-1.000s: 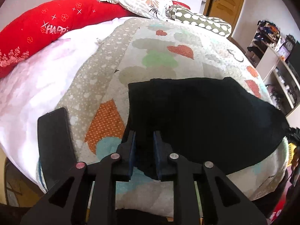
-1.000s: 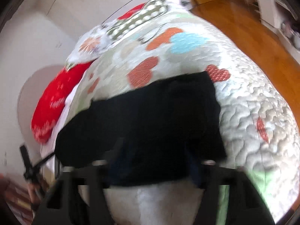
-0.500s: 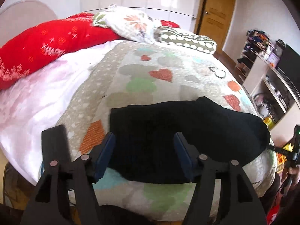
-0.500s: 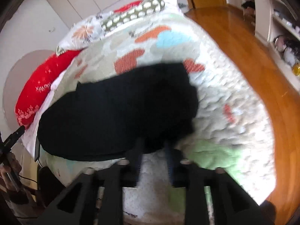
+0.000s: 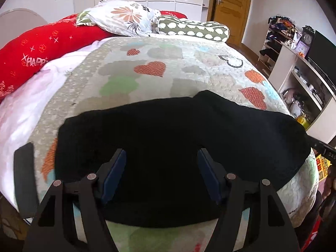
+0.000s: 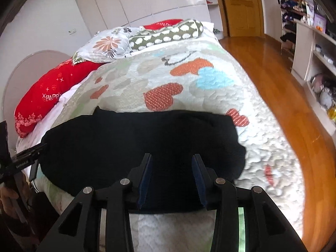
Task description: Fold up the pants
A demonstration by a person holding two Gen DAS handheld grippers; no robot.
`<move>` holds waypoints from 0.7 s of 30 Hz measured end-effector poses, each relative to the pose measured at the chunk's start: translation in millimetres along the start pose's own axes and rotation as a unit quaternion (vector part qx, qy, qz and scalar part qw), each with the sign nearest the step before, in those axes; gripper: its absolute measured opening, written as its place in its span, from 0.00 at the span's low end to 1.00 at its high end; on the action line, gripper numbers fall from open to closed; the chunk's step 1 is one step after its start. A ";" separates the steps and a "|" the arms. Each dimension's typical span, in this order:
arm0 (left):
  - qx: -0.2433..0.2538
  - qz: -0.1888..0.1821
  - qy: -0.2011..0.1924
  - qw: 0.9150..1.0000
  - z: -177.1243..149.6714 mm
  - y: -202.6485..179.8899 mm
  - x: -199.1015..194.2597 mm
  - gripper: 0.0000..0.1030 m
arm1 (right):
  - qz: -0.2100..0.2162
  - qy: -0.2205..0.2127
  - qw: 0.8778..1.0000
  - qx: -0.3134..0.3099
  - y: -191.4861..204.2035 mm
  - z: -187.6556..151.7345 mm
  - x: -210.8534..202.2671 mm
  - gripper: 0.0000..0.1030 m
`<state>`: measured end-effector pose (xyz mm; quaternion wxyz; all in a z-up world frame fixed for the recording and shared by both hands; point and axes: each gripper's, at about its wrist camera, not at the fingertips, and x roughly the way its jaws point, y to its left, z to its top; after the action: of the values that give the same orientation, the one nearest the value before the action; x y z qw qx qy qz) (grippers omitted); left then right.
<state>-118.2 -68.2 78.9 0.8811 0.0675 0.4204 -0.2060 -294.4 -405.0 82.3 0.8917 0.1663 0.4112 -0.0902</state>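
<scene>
Bedroom with a wooden door (image 5: 232, 10) at the far side, white wardrobe panels (image 6: 147, 2) along the far wall, open shelving (image 5: 294, 69) at the right. Quilt (image 5: 147, 71) with coloured hearts covering the bed. At the far end: floral pillow (image 5: 124, 19), green bolster with white spots (image 5: 193, 29), and to the left a long red cushion (image 5: 42, 48) lettered "HAPPY". Wooden floor (image 6: 273, 84) to the right of the bed.

Black pants (image 5: 168, 136) folded into a broad band, lying flat across the near part of the quilt, left to right, close to the near edge.

Left gripper (image 5: 161, 168) spread wide above the near left part of the pants, blue pads (image 5: 114, 176) apart, nothing pinched, jaws having just been opening. Right gripper (image 6: 171, 175) parted less widely over the near right part of the pants (image 6: 136, 147), nothing caught between its pads, jaws likewise having just been opening. Whether the fingertips touch the cloth: cannot tell.

Left gripper's black body (image 6: 21, 159) visible at the left edge of the right wrist view, with a hand (image 6: 8, 197) below it.
</scene>
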 end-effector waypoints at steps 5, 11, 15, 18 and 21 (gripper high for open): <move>-0.006 0.001 0.007 1.000 -1.8 -4.7 20.0 0.67 | -0.006 0.013 1.000 -0.001 -7.6 -4.9 15.1 0.39; -0.010 0.004 0.033 0.999 -9.0 -5.7 54.0 0.68 | -0.008 0.023 1.000 0.002 -15.6 -11.6 29.3 0.40; -0.002 0.012 0.022 1.000 -11.6 -11.3 54.5 0.74 | -0.003 0.022 1.000 -0.009 -11.5 -10.3 18.9 0.43; 0.001 0.006 0.022 1.000 -10.0 -14.1 48.1 0.74 | 0.004 0.017 1.000 -0.012 -8.5 -10.9 7.2 0.51; 0.000 -0.001 0.016 1.000 -8.3 -16.7 40.1 0.74 | 0.008 0.008 1.000 -0.014 -7.5 -14.0 -3.2 0.53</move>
<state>-108.6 -93.2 43.6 0.8740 0.0703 0.4344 -0.2061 -308.5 -406.6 74.6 0.8913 0.1580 0.4181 -0.0762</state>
